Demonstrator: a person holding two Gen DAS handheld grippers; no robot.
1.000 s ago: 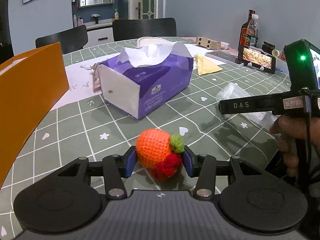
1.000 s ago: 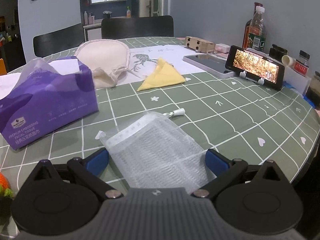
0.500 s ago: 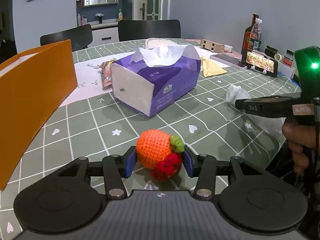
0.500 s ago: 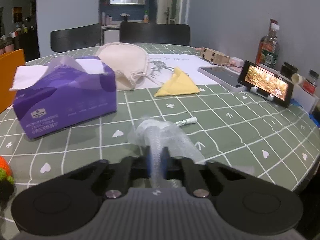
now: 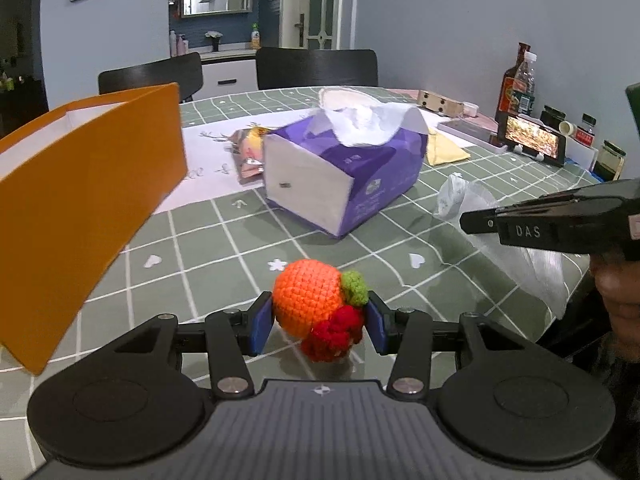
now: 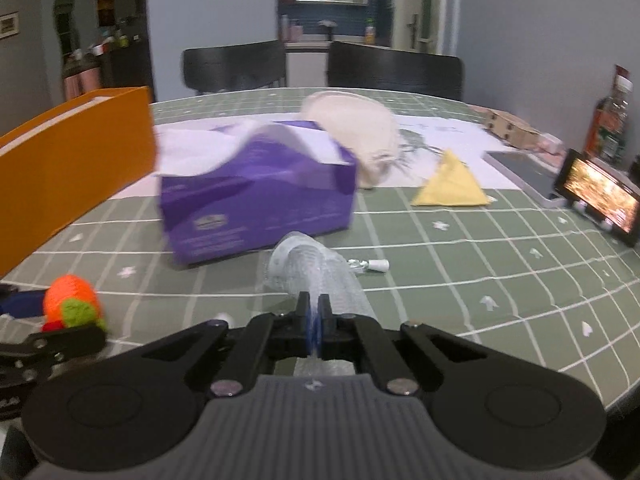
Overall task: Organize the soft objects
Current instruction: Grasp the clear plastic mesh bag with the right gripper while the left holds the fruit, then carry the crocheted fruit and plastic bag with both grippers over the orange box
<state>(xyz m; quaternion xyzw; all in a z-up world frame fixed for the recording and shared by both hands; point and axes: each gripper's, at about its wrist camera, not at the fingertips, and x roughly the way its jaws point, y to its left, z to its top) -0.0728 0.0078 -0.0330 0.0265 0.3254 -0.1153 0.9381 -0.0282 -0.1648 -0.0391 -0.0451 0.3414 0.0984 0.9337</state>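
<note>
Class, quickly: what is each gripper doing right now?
Left gripper: shut on the crochet orange.
Right gripper: shut on the clear mesh bag.

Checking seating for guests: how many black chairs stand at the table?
2: one chair behind the table's far left edge, another chair at far centre. Others may be out of view.

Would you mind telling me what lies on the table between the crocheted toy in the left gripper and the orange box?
Only bare checked tablecloth lies between the crocheted toy and the orange box, as the left wrist view shows.
</note>
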